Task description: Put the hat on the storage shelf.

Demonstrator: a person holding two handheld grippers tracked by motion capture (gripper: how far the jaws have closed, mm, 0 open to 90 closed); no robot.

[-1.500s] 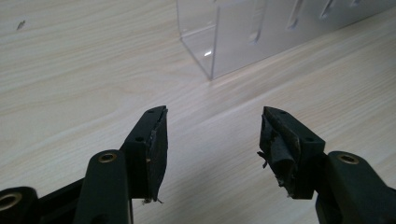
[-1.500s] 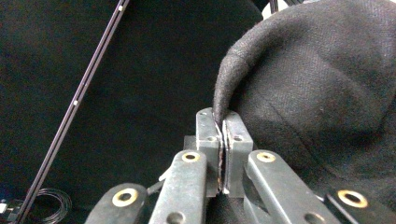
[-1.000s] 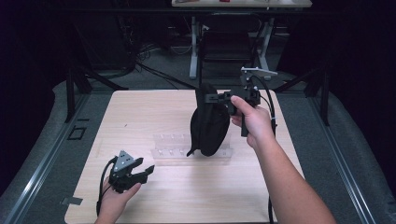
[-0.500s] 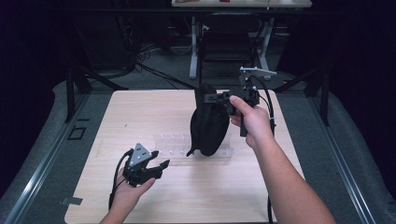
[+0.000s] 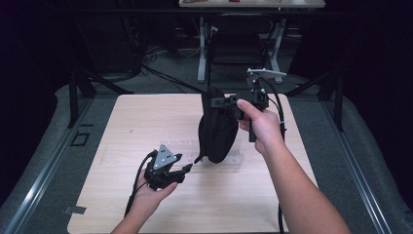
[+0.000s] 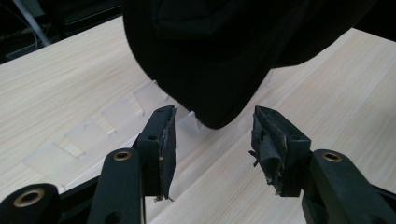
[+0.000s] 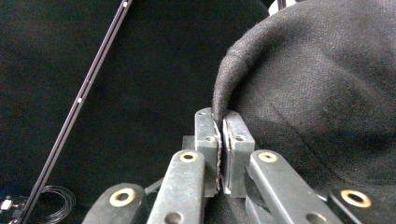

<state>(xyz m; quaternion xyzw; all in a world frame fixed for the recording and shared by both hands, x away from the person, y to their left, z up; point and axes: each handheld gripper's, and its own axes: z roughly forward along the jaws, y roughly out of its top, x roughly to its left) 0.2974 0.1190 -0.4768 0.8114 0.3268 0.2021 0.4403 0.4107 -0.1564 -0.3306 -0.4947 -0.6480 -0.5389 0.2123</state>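
A black cloth bag [image 5: 216,127] hangs above the middle of the wooden table [image 5: 126,117], held up by its top edge. My right gripper [image 5: 215,101] is shut on that edge; its jaws pinch the rim of the black cloth bag [image 7: 308,84] in the right gripper view [image 7: 220,140]. My left gripper [image 5: 187,168] is low over the table, just left of the bag's bottom. It is open, and the bottom tip of the bag [image 6: 210,60] hangs just beyond the gap between its jaws [image 6: 212,140]. A clear plastic tray [image 5: 182,148] lies flat under the bag.
The clear tray [image 6: 93,135] with its shallow compartments lies on the table behind the left jaws. A desk frame [image 5: 238,44] and cables stand on the dark floor beyond the table's far edge. Bare wood extends to the left and front.
My left gripper has moved right and forward across the table toward the bottom of the bag. The right gripper keeps holding the bag up in the same place.
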